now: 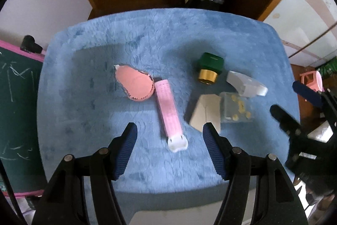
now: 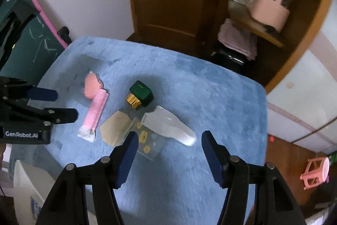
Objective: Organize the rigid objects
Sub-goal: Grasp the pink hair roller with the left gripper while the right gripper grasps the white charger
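Blue plush covers the table [image 1: 88, 98]. My left tongs [image 1: 169, 132] hang spread and empty above the pink strip [image 1: 168, 111]; right tongs [image 2: 167, 137] hang spread too, white device [image 2: 168, 125] at twelve o'clock. I'd straddle squarely, then descend.

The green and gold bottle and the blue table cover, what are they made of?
The green and gold bottle looks like glossy glass or plastic, its gold collar shiny like metal. The blue table cover looks like soft plush fabric: fuzzy, with brushed marks.
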Available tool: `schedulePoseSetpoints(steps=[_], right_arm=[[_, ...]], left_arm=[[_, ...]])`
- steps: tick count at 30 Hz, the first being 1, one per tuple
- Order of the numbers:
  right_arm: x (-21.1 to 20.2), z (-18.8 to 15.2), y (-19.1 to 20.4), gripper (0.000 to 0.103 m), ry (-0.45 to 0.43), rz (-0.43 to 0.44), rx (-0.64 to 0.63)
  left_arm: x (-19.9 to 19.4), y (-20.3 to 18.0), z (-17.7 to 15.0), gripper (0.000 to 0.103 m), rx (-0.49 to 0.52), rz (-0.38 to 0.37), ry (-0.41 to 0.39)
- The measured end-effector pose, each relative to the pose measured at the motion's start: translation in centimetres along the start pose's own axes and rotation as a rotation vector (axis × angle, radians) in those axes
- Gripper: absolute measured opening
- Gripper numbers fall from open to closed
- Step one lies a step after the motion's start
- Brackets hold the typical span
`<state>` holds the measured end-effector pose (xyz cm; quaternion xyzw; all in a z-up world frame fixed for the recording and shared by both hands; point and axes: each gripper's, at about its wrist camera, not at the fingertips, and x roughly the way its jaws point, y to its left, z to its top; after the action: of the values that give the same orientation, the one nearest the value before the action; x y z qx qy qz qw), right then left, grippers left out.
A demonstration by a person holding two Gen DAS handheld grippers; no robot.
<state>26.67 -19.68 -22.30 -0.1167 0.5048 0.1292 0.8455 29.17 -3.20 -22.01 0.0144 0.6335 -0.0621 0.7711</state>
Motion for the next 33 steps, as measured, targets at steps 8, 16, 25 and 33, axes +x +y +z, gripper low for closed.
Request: schedulePoseSetpoints(steps=[8, 16, 25, 33], right_arm=[[4.4, 0.8, 2.0, 0.063, 0.022, -0.056, -0.147], [6.9, 1.3, -0.5, 0.062, 0.062, -0.006, -0.068], [8.2, 2.2, -2.6, 0.032, 0.077, 0.033, 0.03], [7.7, 2.0, -1.6, 0.023, 0.061, 0.032, 0.0]], left_arm=[[3.5, 0.9, 1.2, 0.068, -0.053, -0.012, 0.055], [5.1, 0.8, 1.1, 0.068, -0.052, -0.034, 0.085], [6.1, 1.1, 1.2, 0.068, -0.062, -0.039, 0.105], [7.9, 2.3, 0.9, 0.054, -0.129, -0.105, 0.166]])
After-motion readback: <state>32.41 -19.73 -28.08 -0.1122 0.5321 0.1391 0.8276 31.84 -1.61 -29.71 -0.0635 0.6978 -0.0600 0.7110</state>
